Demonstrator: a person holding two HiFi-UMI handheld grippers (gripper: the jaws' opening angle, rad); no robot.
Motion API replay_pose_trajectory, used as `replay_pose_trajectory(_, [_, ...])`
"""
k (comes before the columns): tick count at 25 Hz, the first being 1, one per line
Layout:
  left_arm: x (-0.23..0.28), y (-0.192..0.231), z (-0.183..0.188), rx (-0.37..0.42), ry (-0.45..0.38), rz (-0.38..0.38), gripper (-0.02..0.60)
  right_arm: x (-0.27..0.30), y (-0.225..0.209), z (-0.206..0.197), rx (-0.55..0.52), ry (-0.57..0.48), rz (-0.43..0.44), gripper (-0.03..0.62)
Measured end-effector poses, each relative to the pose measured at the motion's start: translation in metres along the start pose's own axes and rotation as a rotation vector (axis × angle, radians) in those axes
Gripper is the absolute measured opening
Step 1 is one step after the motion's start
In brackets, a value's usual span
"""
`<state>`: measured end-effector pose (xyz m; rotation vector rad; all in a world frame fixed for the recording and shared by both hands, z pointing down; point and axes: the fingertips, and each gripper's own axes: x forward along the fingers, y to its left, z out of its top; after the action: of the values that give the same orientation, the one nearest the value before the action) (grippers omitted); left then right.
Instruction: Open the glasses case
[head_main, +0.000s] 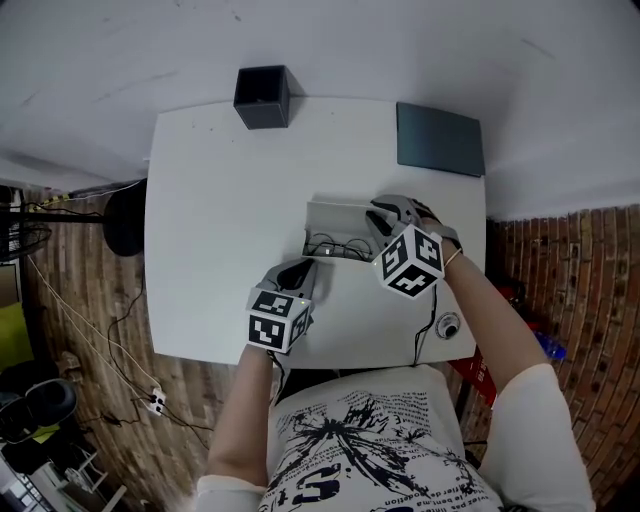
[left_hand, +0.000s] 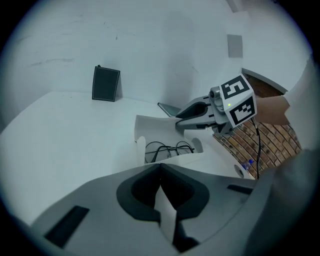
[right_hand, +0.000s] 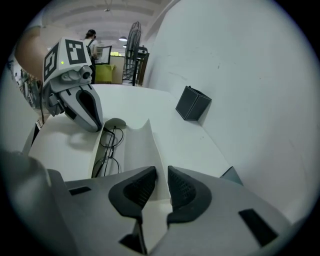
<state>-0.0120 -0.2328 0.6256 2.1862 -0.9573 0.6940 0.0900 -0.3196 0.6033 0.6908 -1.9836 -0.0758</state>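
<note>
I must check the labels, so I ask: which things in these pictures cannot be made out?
1. Inside of the black box: head view, too dark.
2. Near wall of the glasses case: left gripper view, the left gripper covers it.
3. Details of the glasses: head view, too small.

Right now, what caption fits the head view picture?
Left tool and right tool hold the white glasses case open, glasses inside.

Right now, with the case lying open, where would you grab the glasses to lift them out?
Probably the bridge between the lenses, from straight above: the glasses lie low inside the glasses case, whose raised walls block any sideways approach.
</note>
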Motion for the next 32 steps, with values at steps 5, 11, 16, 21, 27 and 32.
replay_pose_trajectory(5, [0.000,0.001,0.000,-0.010,0.002,-0.006,0.014,0.004,0.000,0.000,-0.021,-0.005,0.028,0.097])
replay_pose_trajectory(11, [0.000,0.002,0.000,-0.011,0.006,-0.009,0.014,0.001,-0.008,0.000,0.111,-0.017,-0.004,0.133])
replay_pose_trajectory(16, [-0.003,0.004,-0.001,0.015,0.031,0.000,0.014,-0.010,-0.003,0.000,0.167,-0.007,0.016,0.230])
replay_pose_trajectory(21, [-0.023,0.002,0.016,0.051,-0.018,0.018,0.014,-0.039,-0.015,0.005,0.270,-0.023,-0.047,0.205])
replay_pose_trajectory(27, [-0.066,-0.013,0.041,0.119,-0.116,0.026,0.014,-0.087,-0.008,0.026,0.417,-0.105,-0.100,0.053])
replay_pose_trajectory(32, [-0.116,-0.032,0.065,0.196,-0.219,0.026,0.014,-0.132,0.008,0.044,0.507,-0.188,-0.139,0.015])
